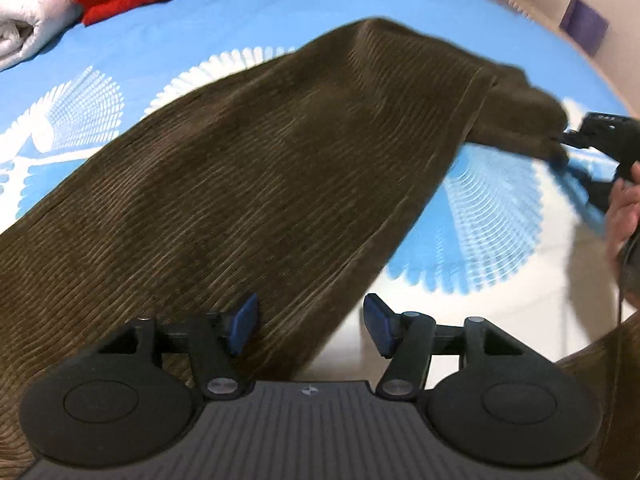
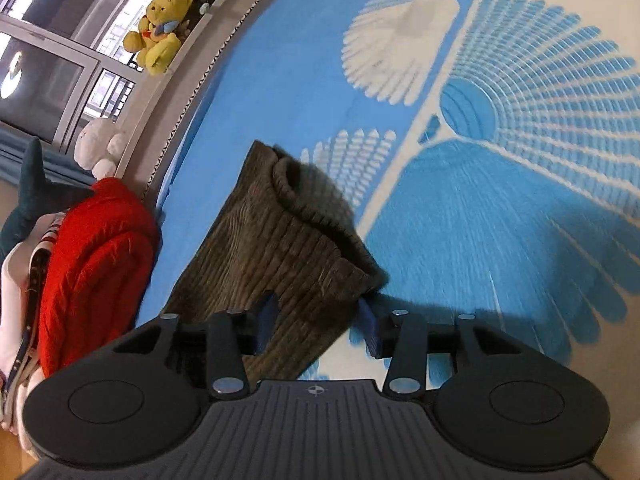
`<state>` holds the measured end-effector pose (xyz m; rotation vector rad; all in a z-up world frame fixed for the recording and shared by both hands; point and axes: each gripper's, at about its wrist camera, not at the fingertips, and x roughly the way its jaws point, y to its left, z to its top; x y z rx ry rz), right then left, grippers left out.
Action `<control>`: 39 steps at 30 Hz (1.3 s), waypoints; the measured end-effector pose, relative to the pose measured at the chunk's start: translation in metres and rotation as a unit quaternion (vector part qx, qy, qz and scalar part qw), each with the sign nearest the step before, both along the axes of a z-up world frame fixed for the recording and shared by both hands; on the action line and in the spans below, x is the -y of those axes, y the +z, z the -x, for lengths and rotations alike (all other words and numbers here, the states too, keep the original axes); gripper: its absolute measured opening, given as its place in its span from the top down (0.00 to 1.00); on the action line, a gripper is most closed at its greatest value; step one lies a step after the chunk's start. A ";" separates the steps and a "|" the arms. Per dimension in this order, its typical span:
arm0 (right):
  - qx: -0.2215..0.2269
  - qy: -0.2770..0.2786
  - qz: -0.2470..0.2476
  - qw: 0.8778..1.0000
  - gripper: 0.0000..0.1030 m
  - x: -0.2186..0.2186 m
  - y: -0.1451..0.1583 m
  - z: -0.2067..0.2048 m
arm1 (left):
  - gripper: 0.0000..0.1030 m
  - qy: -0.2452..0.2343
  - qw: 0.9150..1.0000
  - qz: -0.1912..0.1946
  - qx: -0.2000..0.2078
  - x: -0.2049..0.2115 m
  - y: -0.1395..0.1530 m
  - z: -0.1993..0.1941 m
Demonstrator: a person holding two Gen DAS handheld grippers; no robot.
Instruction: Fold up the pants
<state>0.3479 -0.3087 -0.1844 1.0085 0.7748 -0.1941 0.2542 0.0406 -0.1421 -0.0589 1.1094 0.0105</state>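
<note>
Two grippers are on the job, and I am working them over a bed spread with a blue and white fan-patterned cover (image 1: pixel 248 32); the dark olive-brown corduroy pants (image 1: pixel 248 168) lie across that cover in a long band, one end bunched and lifted off the bed toward the right of the left wrist view; my left gripper (image 1: pixel 310 328) stands fairly wide, its blue pads either side of the near edge of the cloth and pressing on nothing that I can see; my right gripper (image 2: pixel 320 322) is narrower, with a fold of the corduroy running up between its fingers, though in the blur I cannot tell whether the pads bite the cloth or merely flank it; from the left wrist view that same gripper sits at the raised end, a hand (image 1: pixel 624 216) behind it; I judge the step in hand to be laying this end down and squaring the band before the next fold; to do it well I would make sure both grippers pinch all the layers at the edge, not only the top one, keep the cloth taut between them, and lower it so the seams line up; the red knitted garment (image 2: pixel 96 272) and the white folded blanket (image 1: pixel 32 20) near the bed's edge sit apart from the pants and should stay undisturbed.
</note>
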 end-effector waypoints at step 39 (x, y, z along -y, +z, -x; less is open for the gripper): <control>-0.136 -0.156 0.230 0.951 0.80 0.215 0.069 0.135 | 0.39 0.031 0.991 0.075 0.102 -0.209 0.058 0.036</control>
